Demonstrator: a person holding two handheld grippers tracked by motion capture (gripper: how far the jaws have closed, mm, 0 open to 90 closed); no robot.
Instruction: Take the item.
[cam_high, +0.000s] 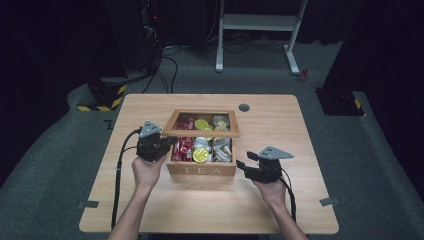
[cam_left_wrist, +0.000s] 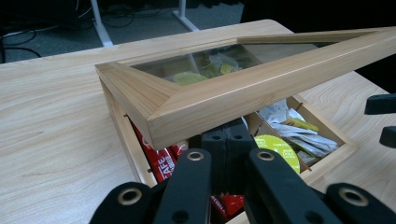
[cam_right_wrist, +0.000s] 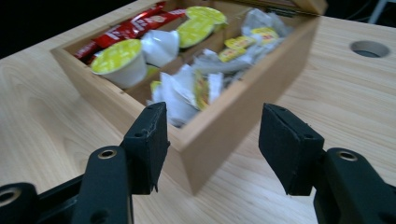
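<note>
A wooden box marked TEA (cam_high: 200, 170) stands mid-table, with its glass-paned lid (cam_high: 201, 132) lifted partway. Inside lie red sachets (cam_high: 182, 147), yellow-topped cups (cam_high: 201, 154) and white tea bags (cam_high: 222, 150). My left gripper (cam_high: 170, 142) reaches in from the box's left. In the left gripper view its jaws (cam_left_wrist: 227, 135) are shut together under the lid's front frame (cam_left_wrist: 261, 88), which rests on them. My right gripper (cam_high: 242, 165) hovers open by the box's front right corner. In the right gripper view (cam_right_wrist: 214, 116) that corner (cam_right_wrist: 210, 140) lies between the spread jaws, untouched.
A round cable hole (cam_high: 244, 107) sits in the tabletop behind the box. Beyond the table stand a white desk frame (cam_high: 257, 22) and a yellow-and-black striped base (cam_high: 102, 97) on the floor. Bare wood lies on both sides of the box and in front of it.
</note>
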